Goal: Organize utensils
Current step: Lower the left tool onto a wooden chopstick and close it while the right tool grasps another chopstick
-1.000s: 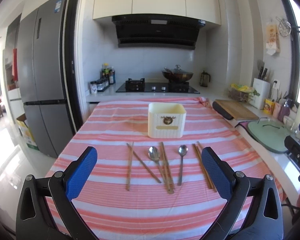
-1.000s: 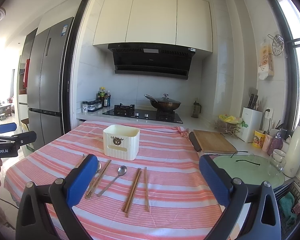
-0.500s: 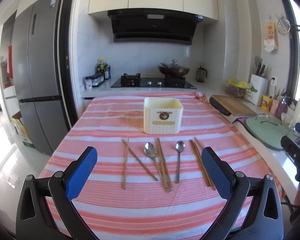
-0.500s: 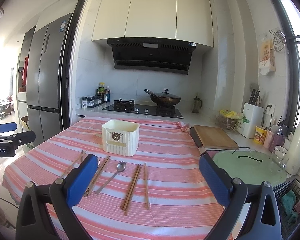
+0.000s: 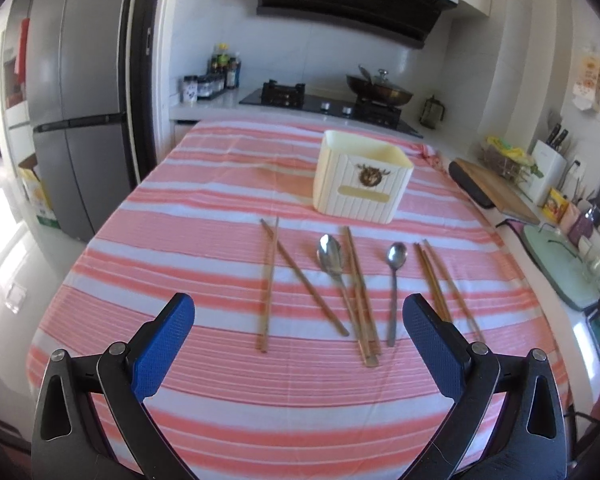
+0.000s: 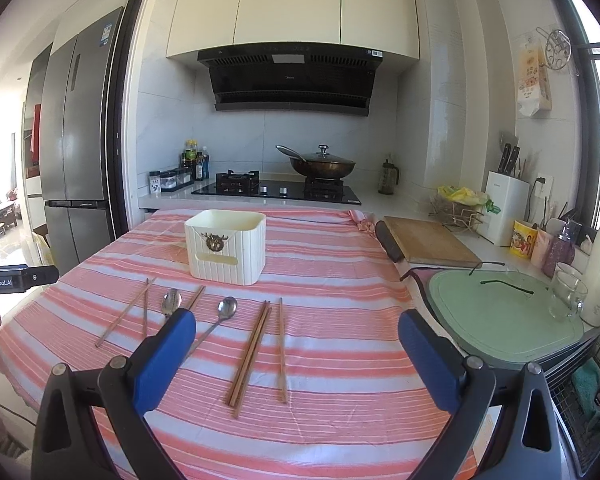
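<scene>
A cream utensil holder (image 5: 362, 178) (image 6: 226, 246) stands upright on the pink striped tablecloth (image 5: 204, 248). In front of it lie several wooden chopsticks (image 5: 269, 280) (image 6: 252, 350) and two metal spoons: a larger one (image 5: 332, 258) (image 6: 172, 300) and a smaller one (image 5: 395, 264) (image 6: 224, 310). My left gripper (image 5: 298, 332) is open and empty, above the table's near edge, short of the utensils. My right gripper (image 6: 296, 344) is open and empty, over the right-hand chopsticks.
A wooden cutting board (image 6: 428, 240) and a green lidded pan (image 6: 504, 312) sit on the counter to the right. A hob with a wok (image 6: 320, 164) is behind the table. A fridge (image 5: 80, 120) stands at the left.
My left gripper has tilted down and moved closer to the utensils. My right gripper has moved slightly forward and lower over the table. Both stay open.
</scene>
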